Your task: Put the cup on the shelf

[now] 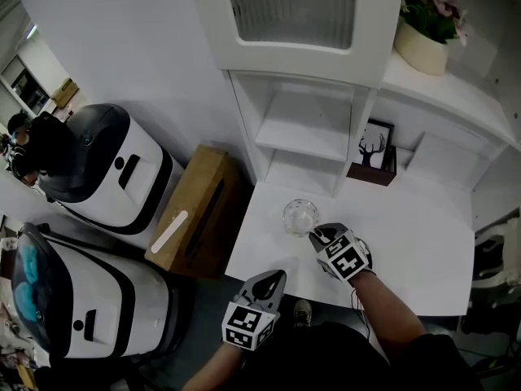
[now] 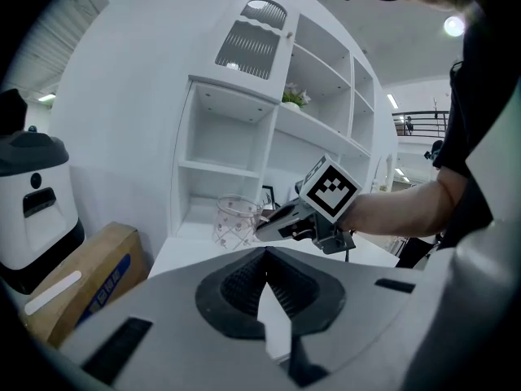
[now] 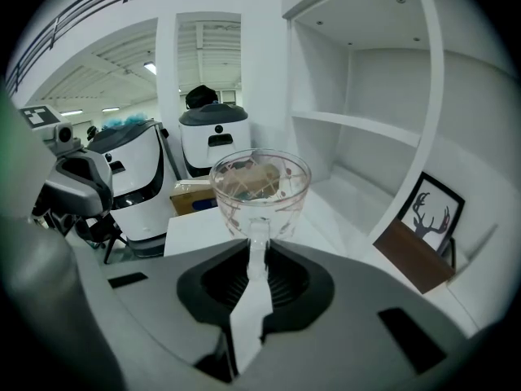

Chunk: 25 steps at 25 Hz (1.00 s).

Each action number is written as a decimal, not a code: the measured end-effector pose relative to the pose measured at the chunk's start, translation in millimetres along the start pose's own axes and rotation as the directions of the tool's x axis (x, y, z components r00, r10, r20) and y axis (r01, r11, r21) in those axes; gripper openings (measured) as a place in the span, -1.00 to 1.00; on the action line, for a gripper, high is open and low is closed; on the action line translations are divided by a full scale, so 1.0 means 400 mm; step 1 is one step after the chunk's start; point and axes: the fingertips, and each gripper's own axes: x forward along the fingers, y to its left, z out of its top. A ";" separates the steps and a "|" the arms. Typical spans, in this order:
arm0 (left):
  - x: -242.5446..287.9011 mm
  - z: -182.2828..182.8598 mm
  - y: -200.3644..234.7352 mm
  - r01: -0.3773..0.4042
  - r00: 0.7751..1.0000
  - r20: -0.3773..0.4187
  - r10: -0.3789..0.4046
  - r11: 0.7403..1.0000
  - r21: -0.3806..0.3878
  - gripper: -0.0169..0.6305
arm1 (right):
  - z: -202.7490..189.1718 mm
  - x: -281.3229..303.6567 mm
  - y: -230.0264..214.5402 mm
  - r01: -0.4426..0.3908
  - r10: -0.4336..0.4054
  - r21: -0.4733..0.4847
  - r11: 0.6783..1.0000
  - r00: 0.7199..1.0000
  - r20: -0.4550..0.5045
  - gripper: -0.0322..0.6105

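A clear glass cup (image 1: 299, 216) with a faint red pattern stands on the white tabletop (image 1: 407, 251) in front of the white shelf unit (image 1: 303, 139). My right gripper (image 1: 314, 233) is shut on the cup's handle, and in the right gripper view the cup (image 3: 260, 187) sits upright just beyond the right gripper (image 3: 256, 249). The left gripper (image 1: 278, 277) hovers off the table's front edge, shut and holding nothing. From the left gripper view, the left gripper (image 2: 265, 265) points at the cup (image 2: 235, 220), the right gripper (image 2: 262, 232) and the shelf's open compartments (image 2: 218, 168).
A framed deer picture (image 1: 375, 148) leans at the back of the table, right of the lower compartments. A flower pot (image 1: 423, 46) stands on the upper right ledge. A cardboard box (image 1: 200, 210) and two white-and-black machines (image 1: 110, 168) stand on the floor to the left.
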 end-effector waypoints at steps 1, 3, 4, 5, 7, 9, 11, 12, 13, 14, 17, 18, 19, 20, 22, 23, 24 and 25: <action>0.006 0.004 0.003 0.005 1.000 -0.004 -0.005 1.000 0.008 -0.93 | 0.002 0.004 -0.006 0.001 -0.001 0.005 1.000 1.000 0.001 -0.81; 0.018 0.008 0.011 0.019 1.000 -0.017 -0.018 0.999 0.030 -0.93 | 0.007 0.014 -0.016 0.005 -0.005 0.015 1.000 1.000 0.001 -0.81; 0.023 0.010 0.017 0.026 0.999 -0.022 -0.026 0.999 0.040 -0.93 | 0.009 0.020 -0.019 0.008 -0.008 0.021 1.000 1.000 0.000 -0.81; 0.028 0.012 0.024 0.034 0.999 -0.026 -0.033 0.998 0.047 -0.93 | 0.012 0.027 -0.023 0.012 -0.012 0.026 1.000 1.000 -0.001 -0.81; 0.037 0.018 0.038 0.054 0.998 -0.032 -0.053 0.997 0.056 -0.93 | 0.016 0.040 -0.029 0.023 -0.023 0.040 0.999 1.000 -0.005 -0.81; 0.044 0.023 0.052 0.079 0.996 -0.039 -0.077 0.995 0.065 -0.93 | 0.020 0.052 -0.036 0.041 -0.040 0.061 0.997 0.999 -0.009 -0.81; 0.052 0.027 0.069 0.111 0.993 -0.049 -0.107 0.991 0.079 -0.93 | 0.025 0.065 -0.049 0.067 -0.067 0.090 0.994 0.998 -0.009 -0.81; 0.056 0.029 0.079 0.127 0.991 -0.056 -0.122 0.988 0.086 -0.93 | 0.029 0.073 -0.056 0.082 -0.082 0.107 0.991 0.997 -0.009 -0.81; 0.059 0.032 0.090 0.143 0.988 -0.063 -0.138 0.985 0.092 -0.93 | 0.034 0.081 -0.061 0.097 -0.096 0.125 0.987 0.995 -0.009 -0.81; 0.061 0.037 0.101 0.158 0.986 -0.070 -0.152 0.983 0.096 -0.93 | 0.038 0.090 -0.065 0.109 -0.109 0.142 0.984 0.994 -0.011 -0.81; 0.067 0.051 0.130 0.202 0.978 -0.084 -0.193 0.974 0.108 -0.93 | 0.049 0.111 -0.075 0.143 -0.142 0.183 0.973 0.990 -0.018 -0.81; 0.070 0.056 0.140 0.216 0.974 -0.088 -0.206 0.970 0.113 -0.93 | 0.054 0.118 -0.080 0.155 -0.154 0.193 0.969 0.988 -0.020 -0.81; 0.073 0.057 0.151 0.227 0.972 -0.093 -0.217 0.967 0.118 -0.93 | 0.059 0.126 -0.086 0.167 -0.166 0.203 0.965 0.986 -0.020 -0.81; 0.074 0.058 0.162 0.238 0.969 -0.100 -0.227 0.964 0.122 -0.93 | 0.064 0.134 -0.092 0.177 -0.177 0.212 0.961 0.984 -0.020 -0.81; 0.077 0.060 0.180 0.258 0.963 -0.112 -0.245 0.958 0.127 -0.93 | 0.072 0.149 -0.101 0.192 -0.192 0.229 0.954 0.981 -0.025 -0.81; 0.079 0.062 0.189 0.267 0.961 -0.116 -0.253 0.955 0.130 -0.93 | 0.074 0.157 -0.107 0.201 -0.199 0.234 0.951 0.980 -0.031 -0.81; 0.082 0.063 0.198 0.274 0.958 -0.120 -0.259 0.953 0.131 -0.93 | 0.074 0.166 -0.113 0.210 -0.207 0.236 0.949 0.978 -0.037 -0.81; 0.083 0.063 0.208 0.281 0.956 -0.125 -0.266 0.951 0.132 -0.93 | 0.073 0.175 -0.118 0.221 -0.217 0.239 0.946 0.975 -0.041 -0.81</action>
